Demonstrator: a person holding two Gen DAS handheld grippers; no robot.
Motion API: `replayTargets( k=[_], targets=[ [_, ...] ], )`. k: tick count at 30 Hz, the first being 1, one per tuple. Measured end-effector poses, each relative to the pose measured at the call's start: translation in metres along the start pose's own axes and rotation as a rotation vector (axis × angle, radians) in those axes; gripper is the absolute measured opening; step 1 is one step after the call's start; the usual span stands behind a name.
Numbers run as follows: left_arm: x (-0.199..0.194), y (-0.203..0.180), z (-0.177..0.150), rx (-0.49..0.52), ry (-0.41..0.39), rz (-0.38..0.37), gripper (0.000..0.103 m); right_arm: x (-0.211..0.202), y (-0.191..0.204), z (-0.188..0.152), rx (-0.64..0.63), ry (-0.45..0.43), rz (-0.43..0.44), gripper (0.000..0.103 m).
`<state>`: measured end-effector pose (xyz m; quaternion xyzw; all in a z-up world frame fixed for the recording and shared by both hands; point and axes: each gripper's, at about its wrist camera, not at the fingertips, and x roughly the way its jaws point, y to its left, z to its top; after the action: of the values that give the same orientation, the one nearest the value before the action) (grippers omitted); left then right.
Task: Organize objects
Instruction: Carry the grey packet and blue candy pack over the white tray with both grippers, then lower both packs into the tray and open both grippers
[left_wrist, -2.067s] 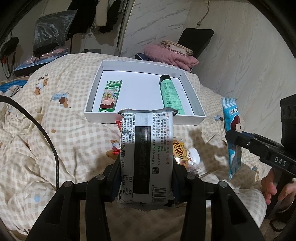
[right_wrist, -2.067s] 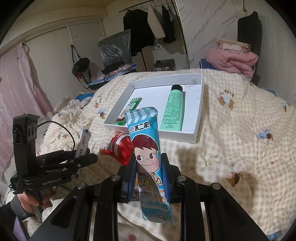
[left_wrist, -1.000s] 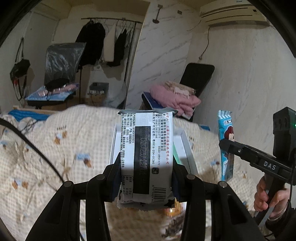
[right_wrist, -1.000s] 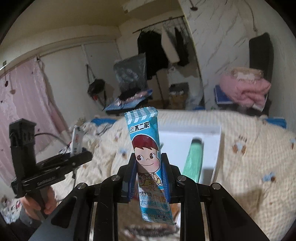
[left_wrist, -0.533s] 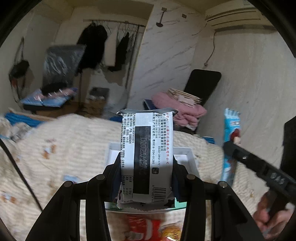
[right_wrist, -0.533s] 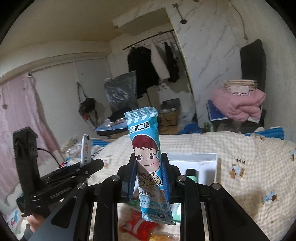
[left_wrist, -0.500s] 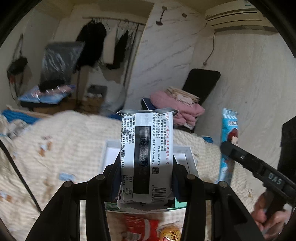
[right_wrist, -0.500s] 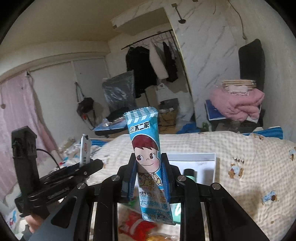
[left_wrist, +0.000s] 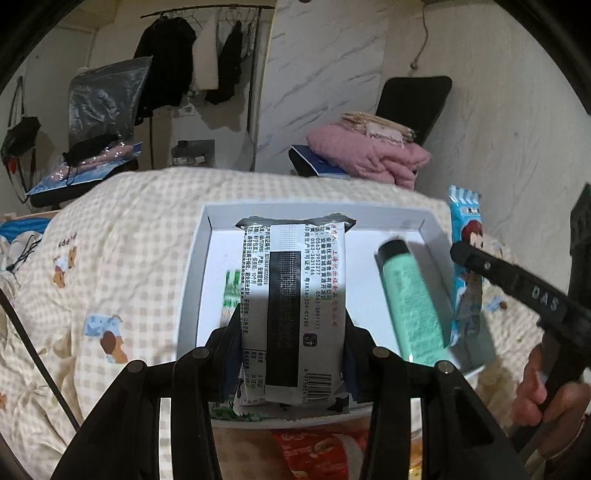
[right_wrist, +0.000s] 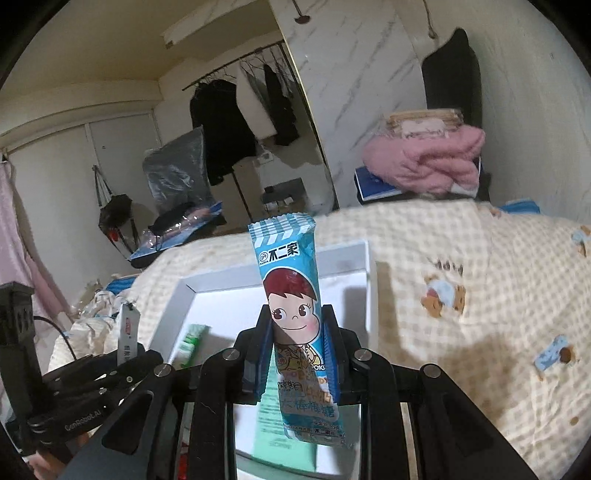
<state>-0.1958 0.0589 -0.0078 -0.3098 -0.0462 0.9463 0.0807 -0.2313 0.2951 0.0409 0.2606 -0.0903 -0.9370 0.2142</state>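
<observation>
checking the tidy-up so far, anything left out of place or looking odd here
Yes: a red snack packet still lies on the quilt just outside the near edge of the white tray, while the green tube and green sachet are already inside.

A bed (left_wrist: 122, 229) covered by a cream checked quilt with small bear prints carries everything. A white shallow box (left_wrist: 192, 291) lies directly on the quilt, straight ahead of the left gripper (left_wrist: 291, 354) and ahead of the right gripper (right_wrist: 295, 354) as well. Just below the left gripper, at the box's near edge, a red snack packet (left_wrist: 314, 454) lies on the quilt. A black cable (left_wrist: 33, 350) trails across the quilt to that gripper's left.
</observation>
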Motion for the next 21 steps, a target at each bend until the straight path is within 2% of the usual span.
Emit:
replayTargets(
  k=[5,15,16,19,21],
  targets=[
    [0.018,-0.002,-0.008,0.007,0.073,-0.038,0.048,0.003,0.0,-0.013,-0.021,0.035,-0.036,0.026],
    [0.028,0.004,-0.013,-0.035,0.124,-0.043,0.05,0.009,0.007,-0.025,-0.078,0.08,-0.085,0.026],
    [0.027,0.006,-0.015,-0.04,0.126,-0.048,0.054,0.009,0.009,-0.025,-0.088,0.078,-0.093,0.026],
    [0.027,0.011,-0.016,-0.067,0.118,-0.053,0.074,0.009,0.023,-0.027,-0.189,0.064,-0.147,0.027],
    [0.022,0.013,-0.016,-0.076,0.098,-0.051,0.077,0.01,0.027,-0.028,-0.207,0.072,-0.141,0.031]
  ],
)
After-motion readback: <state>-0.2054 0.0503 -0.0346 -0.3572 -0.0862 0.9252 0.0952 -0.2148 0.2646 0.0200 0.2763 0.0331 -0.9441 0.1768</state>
